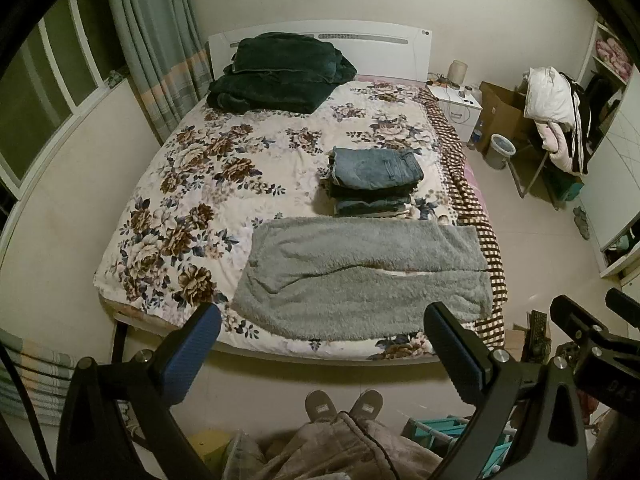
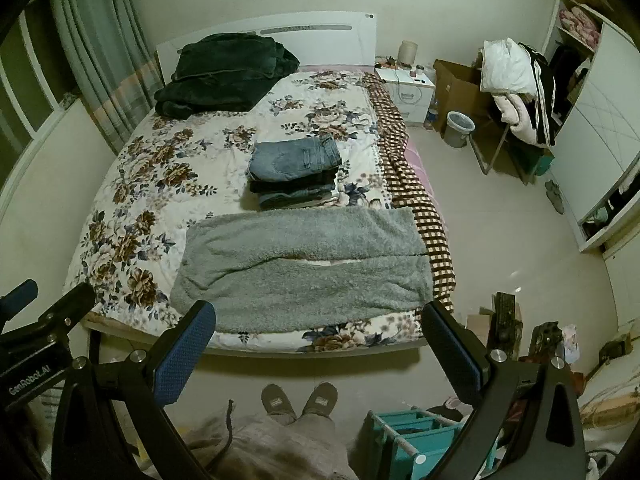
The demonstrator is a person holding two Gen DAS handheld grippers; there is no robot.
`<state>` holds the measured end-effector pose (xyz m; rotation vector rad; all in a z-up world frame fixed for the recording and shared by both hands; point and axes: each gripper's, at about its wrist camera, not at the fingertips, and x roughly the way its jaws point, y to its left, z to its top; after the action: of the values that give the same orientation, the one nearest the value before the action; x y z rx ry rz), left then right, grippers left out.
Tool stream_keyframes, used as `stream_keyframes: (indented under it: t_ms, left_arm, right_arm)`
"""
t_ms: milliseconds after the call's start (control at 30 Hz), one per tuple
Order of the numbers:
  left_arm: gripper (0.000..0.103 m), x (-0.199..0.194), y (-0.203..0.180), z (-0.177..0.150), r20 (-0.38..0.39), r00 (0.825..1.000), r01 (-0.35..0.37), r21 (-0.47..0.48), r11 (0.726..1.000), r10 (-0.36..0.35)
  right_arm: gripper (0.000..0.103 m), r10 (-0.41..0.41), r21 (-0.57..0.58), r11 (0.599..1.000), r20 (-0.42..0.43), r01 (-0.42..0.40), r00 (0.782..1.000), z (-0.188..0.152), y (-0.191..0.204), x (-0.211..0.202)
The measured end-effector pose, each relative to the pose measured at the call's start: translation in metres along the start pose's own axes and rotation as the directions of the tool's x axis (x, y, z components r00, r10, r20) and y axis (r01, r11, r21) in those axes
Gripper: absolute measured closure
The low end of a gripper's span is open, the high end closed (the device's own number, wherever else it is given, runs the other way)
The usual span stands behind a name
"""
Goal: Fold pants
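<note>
Grey fleece pants (image 1: 360,276) (image 2: 304,264) lie spread flat across the near end of the bed, waist to the left, the two legs side by side running right. Just behind them stands a stack of folded jeans (image 1: 374,180) (image 2: 294,170). My left gripper (image 1: 324,344) hangs open above the floor in front of the bed's near edge, nothing between its blue pads. My right gripper (image 2: 318,340) is open too, held beside it at the same height, short of the pants. Both are well apart from the fabric.
The bed's floral quilt (image 1: 192,184) is bare on the left. A dark green blanket pile (image 1: 280,72) sits at the headboard. A checked blanket (image 1: 480,220) hangs along the right edge. A person's slippered feet (image 1: 344,404) stand before the bed. A teal rack (image 2: 416,432), bin (image 2: 458,128) and laden chair (image 2: 516,92) stand on the right.
</note>
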<state>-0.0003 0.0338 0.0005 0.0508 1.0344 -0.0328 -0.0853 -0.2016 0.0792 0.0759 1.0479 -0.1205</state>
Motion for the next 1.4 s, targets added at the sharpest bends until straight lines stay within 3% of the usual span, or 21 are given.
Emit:
stream_keyframes:
  t_ms: [167,333,467,633,967,1067,1200,1267,1400]
  left_arm:
    - [0.0,0.008,-0.001,0.012,0.01,1.0,0.0,-0.007,1.0,0.0]
    - [0.0,0.055,-0.009,0.04,0.009,1.0,-0.005,-0.016,1.0,0.005]
    - [0.0,0.107,-0.007,0.052,-0.004,1.0,-0.026,-0.006,1.0,0.026]
    - [0.0,0.176,-0.022,0.071,-0.05,0.996,-0.072,0.045,0.996,0.074]
    - [0.0,0.331,-0.057,0.111,-0.18,0.976,-0.111,0.075,0.991,0.123]
    - [0.0,0.402,-0.075,0.121,-0.233,0.962,-0.124,0.105,0.987,0.146]
    - [0.0,0.492,-0.091,0.122,-0.286,0.939,-0.146,0.177,0.973,0.193]
    - [0.0,0.541,-0.102,0.118,-0.308,0.926,-0.147,0.233,0.961,0.216]
    - [0.0,0.643,-0.12,0.107,-0.324,0.901,-0.151,0.393,0.907,0.29]
  right_arm:
    - [0.0,-0.011,0.015,1.0,-0.004,0.011,1.0,0.005,0.004,0.011]
    - [0.0,-0.04,0.069,0.997,0.003,0.04,0.999,0.016,0.003,0.05]
    - [0.0,-0.09,0.108,0.99,0.026,0.087,0.996,0.034,-0.008,0.11]
    - [0.0,-0.145,0.118,0.982,-0.008,0.145,0.989,0.061,-0.027,0.196]
    - [0.0,-0.105,0.043,0.993,-0.123,0.111,0.987,0.141,-0.073,0.436]
    - [0.0,-0.118,-0.021,0.993,-0.157,0.116,0.981,0.16,-0.081,0.515]
    - [0.0,-0.172,-0.138,0.98,-0.252,0.14,0.952,0.175,-0.095,0.654]
    - [0.0,-0.196,-0.196,0.97,-0.283,0.143,0.939,0.173,-0.096,0.7]
    - [0.0,-0.258,-0.382,0.917,-0.346,0.115,0.902,0.165,-0.089,0.822]
